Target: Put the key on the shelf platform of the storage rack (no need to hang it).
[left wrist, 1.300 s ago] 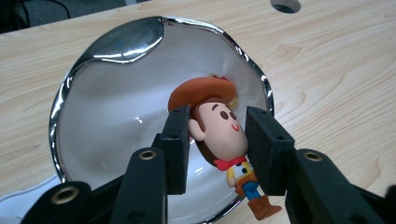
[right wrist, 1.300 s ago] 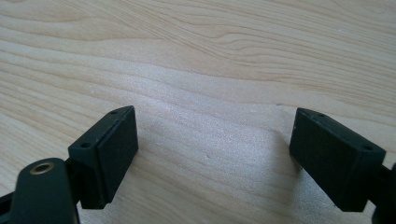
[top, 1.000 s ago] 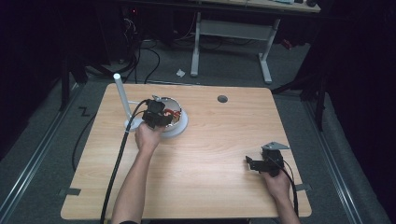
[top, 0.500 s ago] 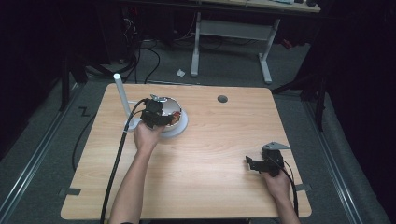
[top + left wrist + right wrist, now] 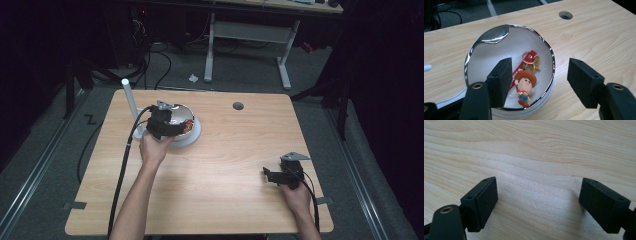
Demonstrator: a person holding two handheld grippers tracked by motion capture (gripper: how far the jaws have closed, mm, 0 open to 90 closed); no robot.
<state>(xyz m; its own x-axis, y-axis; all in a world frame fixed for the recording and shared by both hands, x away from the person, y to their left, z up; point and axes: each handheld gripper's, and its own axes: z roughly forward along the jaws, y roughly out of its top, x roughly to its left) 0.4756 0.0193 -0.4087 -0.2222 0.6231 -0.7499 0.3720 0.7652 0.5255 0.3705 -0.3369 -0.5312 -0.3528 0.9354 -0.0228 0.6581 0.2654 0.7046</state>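
The wooden table [image 5: 230,150] carries, toward its far left, a white dish with a chrome rim [image 5: 499,32], standing just beside a white upright post [image 5: 128,100]; the left gripper [image 5: 167,125] hangs directly over that dish, while the right gripper [image 5: 272,176] sits well apart at the near right corner, so the left hand is plainly the nearer one to the work. In the left gripper view the jaws have just been opening and now stand apart with nothing pressed between them; the cowboy-figure keychain [image 5: 525,85] lies loose on the dish floor below, so I judge it released rather than held. Its long axis runs from the figure's feet, nearest the camera, up through the red strap [image 5: 520,68] to the gold ring and clasp [image 5: 531,61] farther in; it lies just inside the left pad [image 5: 500,82], off-centre in the gap, and roughly along the gripper's line of sight rather than across it. Any clean withdrawal, I'd judge, is straight up and back, away from the chrome rim. The right gripper's jaws, seen in its own view [image 5: 537,202], stand wide apart over bare wood, gripping nothing.
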